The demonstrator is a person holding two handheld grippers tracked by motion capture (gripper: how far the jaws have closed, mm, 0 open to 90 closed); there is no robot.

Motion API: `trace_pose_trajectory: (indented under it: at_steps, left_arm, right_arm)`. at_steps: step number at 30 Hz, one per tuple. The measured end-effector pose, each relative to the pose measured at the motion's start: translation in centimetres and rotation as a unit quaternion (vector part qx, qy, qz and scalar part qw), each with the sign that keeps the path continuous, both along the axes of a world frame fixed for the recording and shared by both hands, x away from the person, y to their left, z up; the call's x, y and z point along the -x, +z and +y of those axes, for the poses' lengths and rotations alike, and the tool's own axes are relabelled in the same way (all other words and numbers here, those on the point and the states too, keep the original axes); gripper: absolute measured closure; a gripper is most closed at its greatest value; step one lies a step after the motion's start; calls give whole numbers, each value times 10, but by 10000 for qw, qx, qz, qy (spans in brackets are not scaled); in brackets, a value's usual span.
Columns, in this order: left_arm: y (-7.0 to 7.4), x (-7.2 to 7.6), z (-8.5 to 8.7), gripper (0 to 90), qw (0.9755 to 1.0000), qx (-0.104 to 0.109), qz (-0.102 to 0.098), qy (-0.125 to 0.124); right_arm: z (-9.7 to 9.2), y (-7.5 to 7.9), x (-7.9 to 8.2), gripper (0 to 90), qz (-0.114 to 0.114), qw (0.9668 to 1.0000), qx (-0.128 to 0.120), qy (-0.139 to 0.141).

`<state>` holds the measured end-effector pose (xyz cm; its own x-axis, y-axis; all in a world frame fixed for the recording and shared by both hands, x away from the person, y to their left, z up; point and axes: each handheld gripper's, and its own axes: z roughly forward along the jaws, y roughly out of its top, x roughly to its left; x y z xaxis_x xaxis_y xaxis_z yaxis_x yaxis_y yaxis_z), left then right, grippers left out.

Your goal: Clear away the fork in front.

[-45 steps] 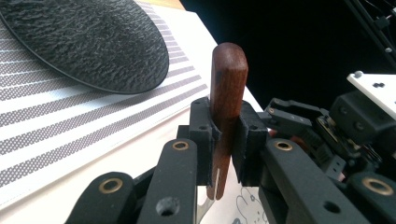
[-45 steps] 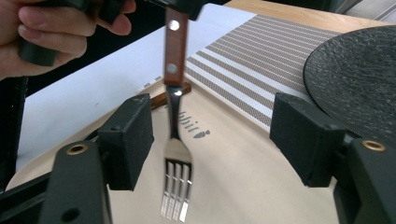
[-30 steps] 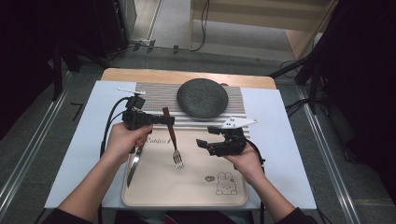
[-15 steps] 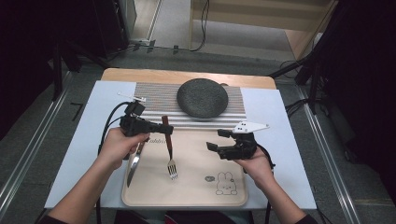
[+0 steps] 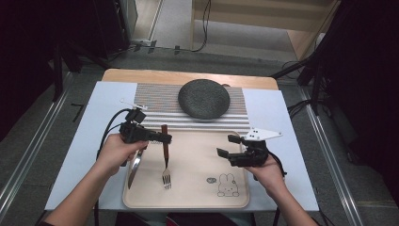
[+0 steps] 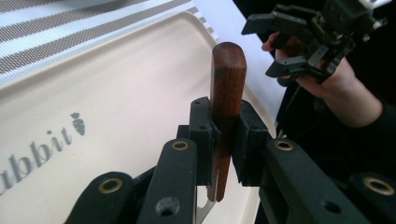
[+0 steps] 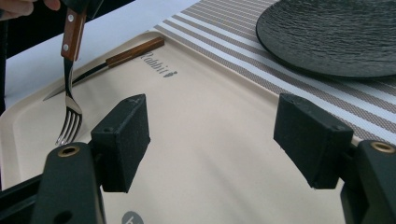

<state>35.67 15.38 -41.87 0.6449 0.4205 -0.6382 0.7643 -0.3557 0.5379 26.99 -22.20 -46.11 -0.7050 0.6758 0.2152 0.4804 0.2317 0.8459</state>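
My left gripper [image 5: 162,138] is matte black, with a black cable [image 5: 107,132] looping off its rear. In the left gripper view I note brass-ringed pivots [image 6: 180,145] on flat black link arms and blocky, squared pads [image 6: 202,135]. My right gripper [image 5: 225,147] is likewise black and carries a pale grey three-cornered plate [image 5: 260,134] on top; its pads [image 7: 125,136] are rubbery blocks with small dimpled screw holes. A dark sleeve [image 6: 378,140] covers my right forearm.

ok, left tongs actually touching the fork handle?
Touching. Left gripper view: both pads of the left tongs press the fork by its wooden handle.
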Motion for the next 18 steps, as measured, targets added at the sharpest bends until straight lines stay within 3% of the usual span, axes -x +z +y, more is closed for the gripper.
trace_pose_trajectory:
  at_steps: [7,10,18]
  left_arm:
    - [-11,-4,-2,778,9994,-50,-169,286]
    - [-16,-6,-3,765,9985,-184,-260,442]
    - [-31,-10,-6,732,9970,-354,-360,580]
  right_arm:
    - [-11,-2,8,249,19,10000,41,-83]
    - [-15,-4,12,249,57,9999,45,-101]
    - [-20,-7,17,249,106,9998,99,-137]
